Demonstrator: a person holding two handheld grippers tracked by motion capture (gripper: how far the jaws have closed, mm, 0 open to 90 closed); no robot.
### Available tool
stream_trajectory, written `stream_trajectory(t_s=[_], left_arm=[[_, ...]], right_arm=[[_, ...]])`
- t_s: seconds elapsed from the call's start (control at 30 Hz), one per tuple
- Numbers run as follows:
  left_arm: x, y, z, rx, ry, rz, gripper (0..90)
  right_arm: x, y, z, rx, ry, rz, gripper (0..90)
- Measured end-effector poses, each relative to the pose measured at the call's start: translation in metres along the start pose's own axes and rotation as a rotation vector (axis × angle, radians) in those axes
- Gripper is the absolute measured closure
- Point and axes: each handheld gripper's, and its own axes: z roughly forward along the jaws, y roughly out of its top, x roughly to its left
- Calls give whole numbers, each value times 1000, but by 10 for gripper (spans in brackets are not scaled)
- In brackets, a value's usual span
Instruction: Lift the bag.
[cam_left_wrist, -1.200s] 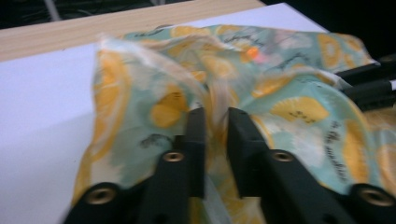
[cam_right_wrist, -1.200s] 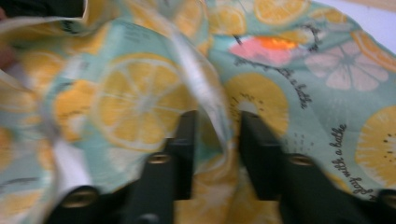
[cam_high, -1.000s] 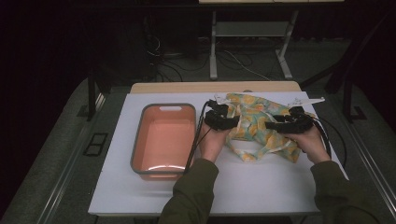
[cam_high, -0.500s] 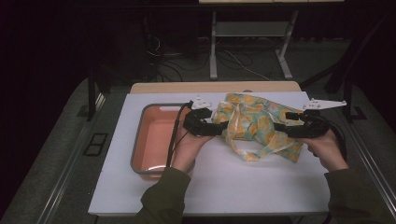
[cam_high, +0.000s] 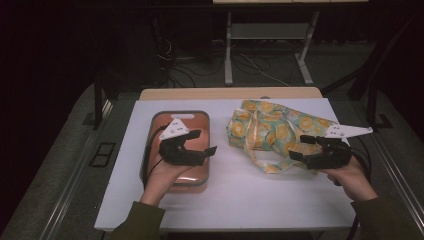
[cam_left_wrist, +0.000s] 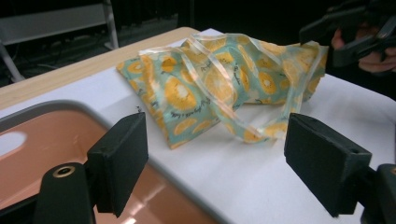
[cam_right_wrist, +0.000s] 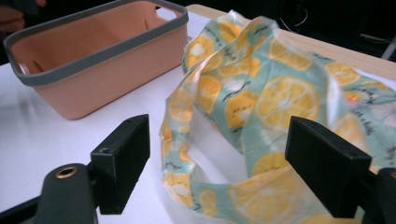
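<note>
**Lemon-print bag lay loose on the table, both grippers off it**

Lemon-print bag, a crumpled piece of teal cloth with yellow citrus slices and pale straps, lay on the white table toward its right half, near the far edge. One strap looped out from the bag's near side and rested flat on the tabletop. Nothing pressed on the fabric.

Just beside the bag's near right corner hung the right gripper, held in the person's right hand. Its jaws had just been opening and stood spread wide; in the right gripper view the strap loop and the folded cloth lay ahead of and between the two black pads, which did not touch it.

Well apart from the bag, to the left, the left gripper hovered over the salmon-pink bin, its tips pointing toward the bag. Its jaws had likewise just been opening and stood spread, with nothing between them; the left gripper view looked across the bin's grey rim at the bag farther off, with the right gripper beyond it.

The bin stood on the table's left half, clear of the bag, a strip of bare white surface between them. A wooden edge ran along the far side of the table.
</note>
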Motion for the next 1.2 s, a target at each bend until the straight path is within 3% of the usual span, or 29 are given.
stream_trajectory(t_s=[0.23, 0.43, 0.73, 0.83, 0.93, 1.2], left_arm=[[8, -25, -30, -19, -14, 8, 159], [5, -40, -46, -34, -35, 27, 132], [2, -54, -50, -45, -50, 52, 91], [1, -55, -48, -29, -37, 76, 46], [0, -56, -45, -3, -57, 98, 6], [0, -56, -44, -3, -57, 84, 0]], right_arm=[[19, -22, 4, -5, 3, -24, 183], [28, -42, 9, 11, -6, -40, 143], [31, -62, 3, -1, -17, -31, 130], [30, -64, 3, 6, -19, -31, 130], [30, -64, 4, 7, -19, -35, 129], [28, -64, 3, 5, -27, -36, 130]])
